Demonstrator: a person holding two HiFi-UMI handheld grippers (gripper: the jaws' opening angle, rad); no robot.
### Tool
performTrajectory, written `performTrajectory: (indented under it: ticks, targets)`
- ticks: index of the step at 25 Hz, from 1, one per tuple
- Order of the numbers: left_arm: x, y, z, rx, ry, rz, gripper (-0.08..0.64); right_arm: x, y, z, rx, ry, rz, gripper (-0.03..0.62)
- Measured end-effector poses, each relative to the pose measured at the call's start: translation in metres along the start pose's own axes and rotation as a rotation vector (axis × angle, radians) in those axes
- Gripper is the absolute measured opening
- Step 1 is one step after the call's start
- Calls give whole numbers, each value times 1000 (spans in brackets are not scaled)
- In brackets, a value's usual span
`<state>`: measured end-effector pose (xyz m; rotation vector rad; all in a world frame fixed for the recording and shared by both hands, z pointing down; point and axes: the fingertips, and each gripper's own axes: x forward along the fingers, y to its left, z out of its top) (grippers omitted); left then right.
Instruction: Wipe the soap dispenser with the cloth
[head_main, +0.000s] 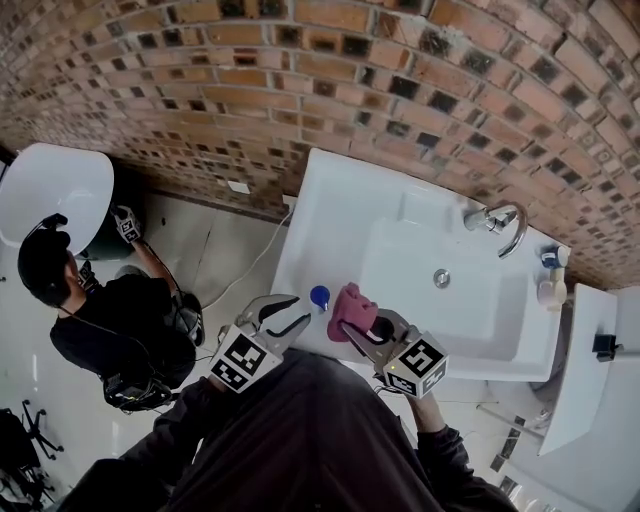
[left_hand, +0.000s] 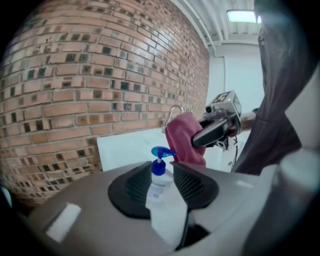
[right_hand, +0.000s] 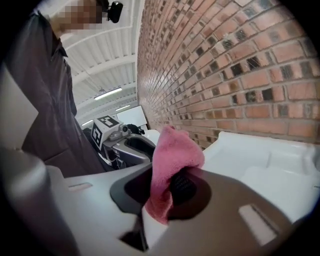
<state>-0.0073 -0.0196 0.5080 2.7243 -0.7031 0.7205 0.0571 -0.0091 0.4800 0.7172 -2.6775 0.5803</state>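
The soap dispenser (head_main: 319, 296) is a clear bottle with a blue pump. It stands upright between the pads of my left gripper (head_main: 290, 318), which is shut on it over the front edge of the sink. In the left gripper view the dispenser (left_hand: 158, 172) fills the gap between the ribbed pads. My right gripper (head_main: 362, 330) is shut on a pink cloth (head_main: 350, 308), which bunches up out of its jaws just right of the pump. The cloth (right_hand: 175, 150) hangs over one pad in the right gripper view. Cloth (left_hand: 182, 137) and pump look close together; I cannot tell whether they touch.
A white sink (head_main: 330, 200) with a chrome faucet (head_main: 497, 220) stands against the brick wall (head_main: 300, 80). Small bottles (head_main: 551, 285) sit at its right rim. Another person (head_main: 110, 320) crouches on the floor at the left, beside a round white fixture (head_main: 50, 190).
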Motion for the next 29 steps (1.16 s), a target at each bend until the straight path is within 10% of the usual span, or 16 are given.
performTrajectory:
  ticks: [29]
  targets:
    - [-14,-1,2,-6,-15,-11,115,6,3,7,-10,-1,-97,61]
